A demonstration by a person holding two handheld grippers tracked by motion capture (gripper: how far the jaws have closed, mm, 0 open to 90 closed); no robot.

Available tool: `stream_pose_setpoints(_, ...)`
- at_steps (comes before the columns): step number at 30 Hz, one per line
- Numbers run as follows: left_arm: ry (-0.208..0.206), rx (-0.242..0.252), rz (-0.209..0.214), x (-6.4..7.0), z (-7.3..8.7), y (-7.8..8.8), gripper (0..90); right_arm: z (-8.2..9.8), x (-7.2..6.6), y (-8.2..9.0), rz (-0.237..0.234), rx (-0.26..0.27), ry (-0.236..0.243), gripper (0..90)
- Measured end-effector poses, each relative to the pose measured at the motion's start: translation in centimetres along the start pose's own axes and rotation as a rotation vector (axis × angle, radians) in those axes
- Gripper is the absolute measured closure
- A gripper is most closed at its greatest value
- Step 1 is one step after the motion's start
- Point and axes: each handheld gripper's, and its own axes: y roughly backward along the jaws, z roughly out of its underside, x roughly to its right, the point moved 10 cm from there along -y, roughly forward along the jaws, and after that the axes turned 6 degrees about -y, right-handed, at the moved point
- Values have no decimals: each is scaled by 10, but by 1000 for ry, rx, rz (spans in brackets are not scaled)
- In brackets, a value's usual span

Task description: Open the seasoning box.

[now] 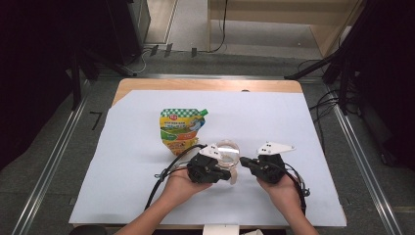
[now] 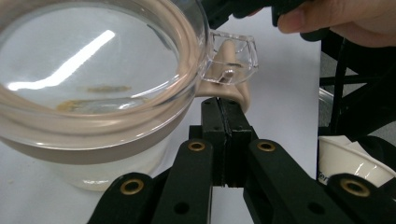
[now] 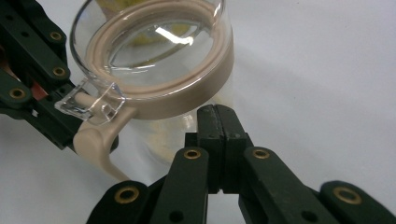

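White table sheet (image 1: 147, 186) lies bare around the glass jug (image 1: 228, 152), flanked by left tool (image 1: 229, 175) and right tool (image 1: 243, 161), both pressed together.

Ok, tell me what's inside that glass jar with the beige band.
Through the clear lid of the glass jar, a thin yellowish smear shows on the bottom, nothing more. The beige band covers the part of the wall behind it.
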Motion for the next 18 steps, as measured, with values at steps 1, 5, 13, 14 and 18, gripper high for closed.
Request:
stream_pose_setpoints(1,6,-10,2,-1,1,2,872,0,-1,2,2,-3,3,900)
stream_pose_setpoints(5,16,-2,4,0,1,17,802,-1,-10,13,-8,12,15,900)
stream_pose_setpoints(13,-50,10,30,4,0,42,581,7,-34,34,-41,31,38,900)
stream_pose_setpoints(14,-55,10,36,4,0,44,562,10,-38,35,-54,26,35,900)
stream_pose_setpoints(18,-43,12,35,-1,3,48,458,19,-55,32,-76,8,58,900)
